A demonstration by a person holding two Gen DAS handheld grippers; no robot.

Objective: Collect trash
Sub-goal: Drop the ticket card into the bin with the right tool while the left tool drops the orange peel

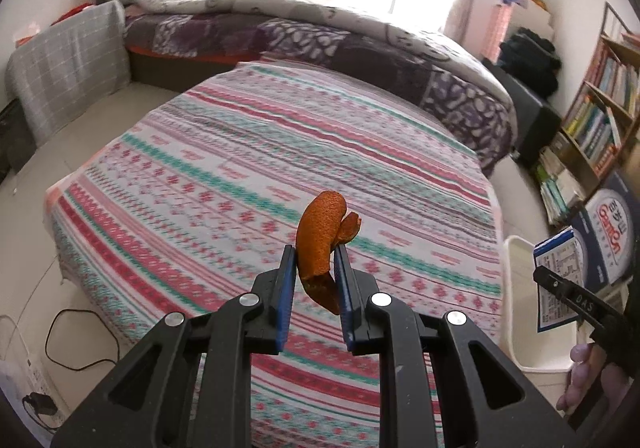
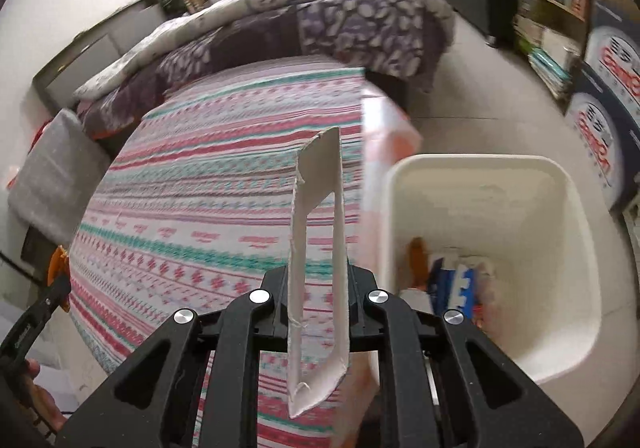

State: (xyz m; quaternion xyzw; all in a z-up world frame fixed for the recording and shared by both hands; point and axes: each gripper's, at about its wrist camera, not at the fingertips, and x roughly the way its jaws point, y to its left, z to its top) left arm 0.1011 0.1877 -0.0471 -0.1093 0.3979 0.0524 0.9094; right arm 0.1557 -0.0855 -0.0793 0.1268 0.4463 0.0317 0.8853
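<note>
L gripper point(image 1: 316, 260) clamps peel point(image 1: 322, 236); R gripper point(image 2: 318, 276) clamps carton point(image 2: 318, 248), bin point(image 2: 560, 208) just to its right.

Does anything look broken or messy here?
Nothing is spilled. The cardboard piece in the right gripper has torn, ragged edges, and the left gripper holds a curled orange peel. Both are trash, like the bits already inside the white bin.

Rough, matt orange peel point(image 1: 320, 236) between ribbed blue pads point(image 1: 289, 288). Torn matt cardboard point(image 2: 318, 272). Smooth white plastic bin point(image 2: 560, 208); patterned woven cloth point(image 1: 240, 168).
</note>
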